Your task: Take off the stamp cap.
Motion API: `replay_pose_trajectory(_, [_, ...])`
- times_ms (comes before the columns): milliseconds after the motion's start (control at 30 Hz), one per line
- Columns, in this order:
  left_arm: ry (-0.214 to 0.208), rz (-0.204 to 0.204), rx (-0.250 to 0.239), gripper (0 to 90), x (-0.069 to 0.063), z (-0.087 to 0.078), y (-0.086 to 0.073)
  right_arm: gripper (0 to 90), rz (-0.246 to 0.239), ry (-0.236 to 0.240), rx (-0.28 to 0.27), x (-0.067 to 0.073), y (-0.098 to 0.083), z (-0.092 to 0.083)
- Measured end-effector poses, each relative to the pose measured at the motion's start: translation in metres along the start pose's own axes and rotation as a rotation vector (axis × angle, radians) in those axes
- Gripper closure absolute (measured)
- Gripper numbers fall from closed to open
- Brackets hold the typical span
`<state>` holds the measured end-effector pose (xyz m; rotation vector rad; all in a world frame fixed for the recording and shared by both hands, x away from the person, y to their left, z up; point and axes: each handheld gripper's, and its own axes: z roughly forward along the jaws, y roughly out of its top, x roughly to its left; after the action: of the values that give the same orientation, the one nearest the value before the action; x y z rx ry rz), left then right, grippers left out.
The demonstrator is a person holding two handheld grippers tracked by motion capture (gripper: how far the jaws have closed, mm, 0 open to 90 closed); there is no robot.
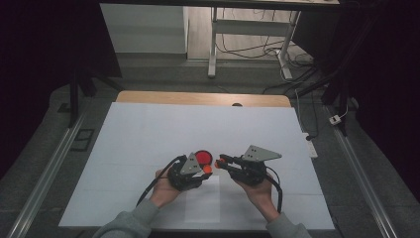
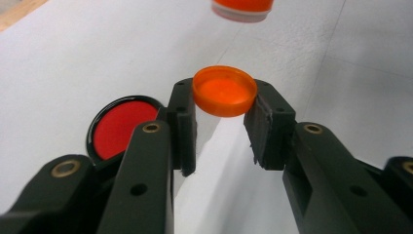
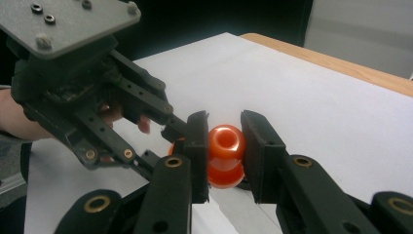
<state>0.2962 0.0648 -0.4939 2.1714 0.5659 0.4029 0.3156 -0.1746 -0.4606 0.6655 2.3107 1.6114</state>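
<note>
Dim room; desk legs (image 1: 213,44) and cables (image 1: 247,49) behind.

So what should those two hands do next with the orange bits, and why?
Probably bring the orange cap in the left gripper toward the open neck of the small orange bottle held by the right gripper. Each piece is already clamped between fingers, the two almost meet above the white sheet, and the bottle's mouth is uncovered.

A red disc in a black rim (image 1: 203,157) lies on the white table sheet (image 1: 148,134).
</note>
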Motion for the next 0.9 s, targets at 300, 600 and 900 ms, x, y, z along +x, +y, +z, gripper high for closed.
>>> replay_pose_trajectory(300, [0.013, -0.039, -0.015, 65.5, 0.008, -0.017, -0.011, 72.3, 0.002, 0.000, 0.012, 0.000, -0.001, 0.001])
replay_pose_trajectory(600, [0.025, -0.069, -0.026, 65.5, 0.015, -0.035, -0.021, 72.3, -0.004, -0.008, 0.019, 0.000, -0.001, 0.001])
replay_pose_trajectory(900, [0.042, -0.104, -0.041, 65.4, 0.020, -0.059, -0.036, 72.3, -0.006, -0.011, 0.028, -0.002, -0.003, 0.001])
